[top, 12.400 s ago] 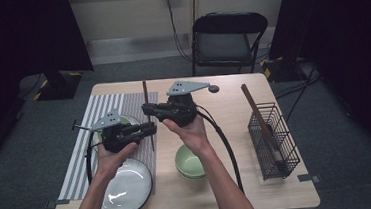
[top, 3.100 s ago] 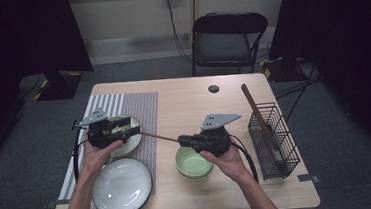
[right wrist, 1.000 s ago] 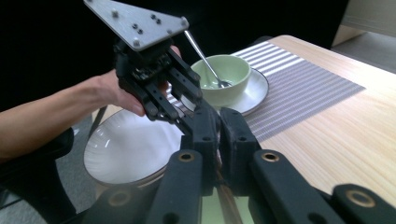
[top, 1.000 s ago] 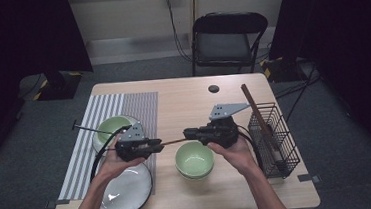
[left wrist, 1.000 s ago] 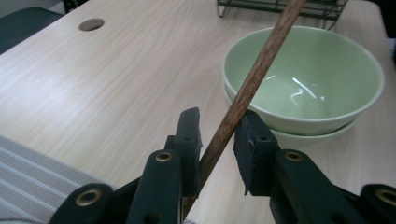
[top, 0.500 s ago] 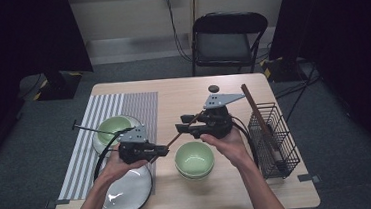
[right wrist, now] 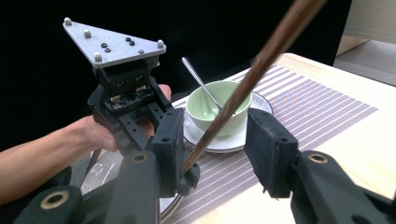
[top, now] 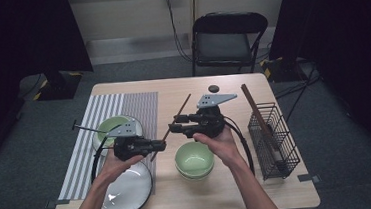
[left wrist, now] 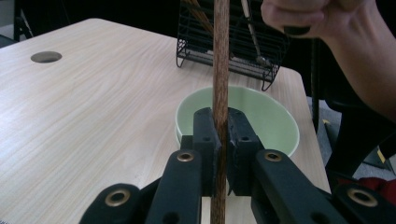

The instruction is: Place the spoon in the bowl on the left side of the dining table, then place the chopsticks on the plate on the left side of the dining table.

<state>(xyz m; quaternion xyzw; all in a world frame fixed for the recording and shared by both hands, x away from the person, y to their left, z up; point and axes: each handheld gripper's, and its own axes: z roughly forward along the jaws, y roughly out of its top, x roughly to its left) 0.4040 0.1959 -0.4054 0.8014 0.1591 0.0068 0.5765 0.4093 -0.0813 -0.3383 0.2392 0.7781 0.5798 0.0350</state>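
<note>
Clamping chopstick (left wrist: pixel 220 70) — left gripper (left wrist: pixel 219 140).

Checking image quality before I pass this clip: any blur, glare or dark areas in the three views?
High view: table evenly lit, surroundings very dark, glare on the glass plate. Left gripper view: chopstick and green bowl sharp, basket slightly soft. Right gripper view: black background, near chopstick end blurred, left gripper sharp.

lab: black curtains (top: pixel 27 36), lone folding chair (top: pixel 228 36).

Fixed high view over table (top: pixel 281 197), two close claw-mounted views sharing chopstick (left wrist: pixel 220 56)
</note>
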